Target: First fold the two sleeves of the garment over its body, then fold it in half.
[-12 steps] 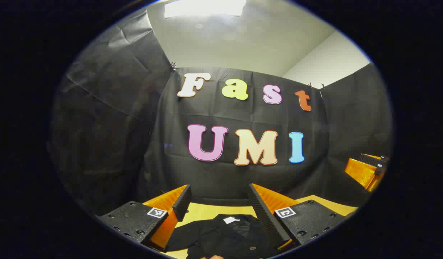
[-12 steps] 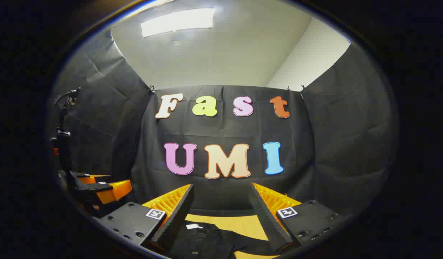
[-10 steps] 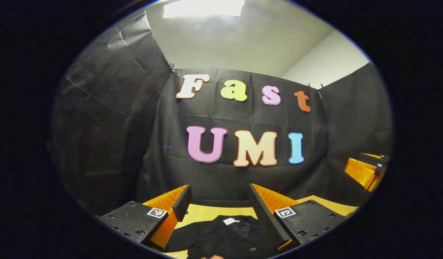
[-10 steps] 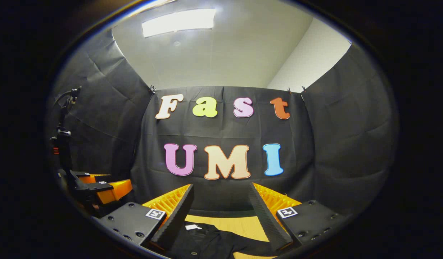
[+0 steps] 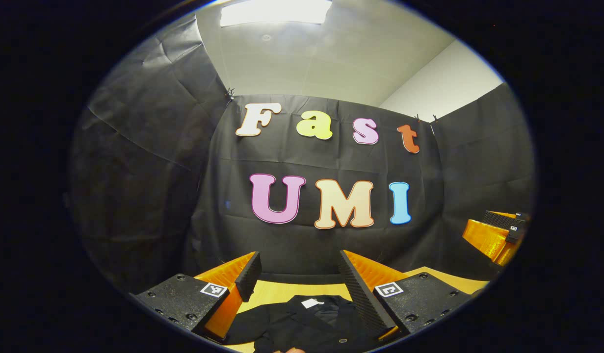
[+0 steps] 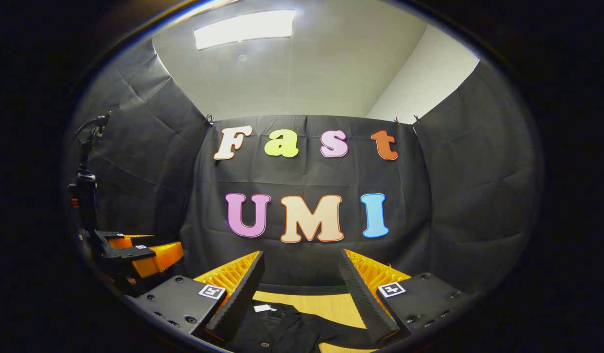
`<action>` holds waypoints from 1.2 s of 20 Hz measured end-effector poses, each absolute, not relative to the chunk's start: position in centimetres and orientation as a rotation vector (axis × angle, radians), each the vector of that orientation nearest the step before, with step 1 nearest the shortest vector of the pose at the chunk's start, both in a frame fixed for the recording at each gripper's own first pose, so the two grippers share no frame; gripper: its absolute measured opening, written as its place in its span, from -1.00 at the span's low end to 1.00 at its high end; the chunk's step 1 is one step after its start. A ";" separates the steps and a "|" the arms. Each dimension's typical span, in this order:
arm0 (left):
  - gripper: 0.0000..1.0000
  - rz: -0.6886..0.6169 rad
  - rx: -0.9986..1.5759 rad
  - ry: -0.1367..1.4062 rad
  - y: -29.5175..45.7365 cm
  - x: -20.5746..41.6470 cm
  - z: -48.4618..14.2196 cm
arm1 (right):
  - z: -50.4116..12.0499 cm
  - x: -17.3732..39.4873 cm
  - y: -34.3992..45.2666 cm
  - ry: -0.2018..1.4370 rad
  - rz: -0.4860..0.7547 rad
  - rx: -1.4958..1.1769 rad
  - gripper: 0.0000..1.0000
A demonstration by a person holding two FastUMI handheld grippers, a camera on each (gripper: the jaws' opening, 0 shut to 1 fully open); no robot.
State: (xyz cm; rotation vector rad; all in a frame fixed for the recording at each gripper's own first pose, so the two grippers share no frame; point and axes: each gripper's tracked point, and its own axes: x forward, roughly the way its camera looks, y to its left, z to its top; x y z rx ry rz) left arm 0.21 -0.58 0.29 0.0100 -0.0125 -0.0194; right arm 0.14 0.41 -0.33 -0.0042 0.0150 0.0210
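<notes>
A black garment [image 5: 302, 326] with a white neck label lies flat on the yellow-tan table [image 5: 277, 289], low in the left gripper view between my fingers. My left gripper [image 5: 298, 277] hangs open above it, holding nothing. In the right gripper view the same garment [image 6: 287, 328] lies under my right gripper [image 6: 302, 274], which is also open and apart from the cloth. The right gripper's body [image 5: 493, 233] appears at the far right of the left gripper view. The left gripper's body [image 6: 140, 255] sits at the lower left of the right gripper view.
Black cloth walls close the booth at the back and both sides. A dark stand with a cable [image 6: 86, 186] rises at the left of the right gripper view. Bare table [image 6: 331, 304] runs behind the garment up to the back wall.
Both views have drifted very slightly; the garment and the open grippers stay as they were.
</notes>
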 end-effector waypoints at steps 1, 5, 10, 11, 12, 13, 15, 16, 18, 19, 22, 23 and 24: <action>0.84 -0.018 0.012 -0.015 -0.5 0.1 0.3 | -0.4 0.1 0.4 0.014 0.024 -0.003 0.93; 0.84 -0.011 0.019 -0.021 -0.5 0.1 0.4 | -0.3 0.2 0.2 0.008 0.024 -0.002 0.93; 0.85 -0.010 0.041 -0.031 -1.1 -0.2 0.8 | -1.3 0.5 -0.7 0.031 0.030 -0.001 0.93; 0.86 -0.012 0.045 -0.033 -1.2 -0.2 0.7 | -1.6 0.4 -1.1 0.039 0.028 -0.004 0.93; 0.84 -0.013 0.049 -0.034 -1.5 -0.3 0.7 | -1.9 0.7 -1.6 0.046 0.024 -0.006 0.93; 0.86 -0.014 0.053 -0.033 -1.8 -0.2 0.7 | -2.2 0.7 -2.3 0.051 0.019 -0.009 0.93; 0.86 -0.012 0.054 -0.031 -2.3 -0.1 0.5 | -2.6 1.2 -3.9 0.063 0.000 -0.015 0.93; 0.84 -0.009 0.054 -0.030 -2.5 -0.2 0.5 | -2.8 1.4 -4.7 0.070 -0.010 -0.017 0.93; 0.84 -0.002 0.052 -0.030 -2.9 -0.3 0.5 | -3.4 1.7 -6.7 0.084 -0.035 -0.028 0.93; 0.84 0.002 0.052 -0.030 -3.1 -0.3 0.4 | -3.9 1.8 -7.8 0.098 -0.046 -0.037 0.93; 0.84 0.015 0.055 -0.026 -3.7 -0.4 0.3 | -5.1 2.3 -11.0 0.137 -0.080 -0.068 0.93; 0.84 0.018 0.056 -0.025 -3.9 -0.6 0.2 | -5.6 2.5 -12.2 0.149 -0.091 -0.079 0.92; 0.84 0.022 0.059 -0.024 -4.1 -0.6 0.2 | -6.1 2.7 -13.4 0.165 -0.105 -0.090 0.93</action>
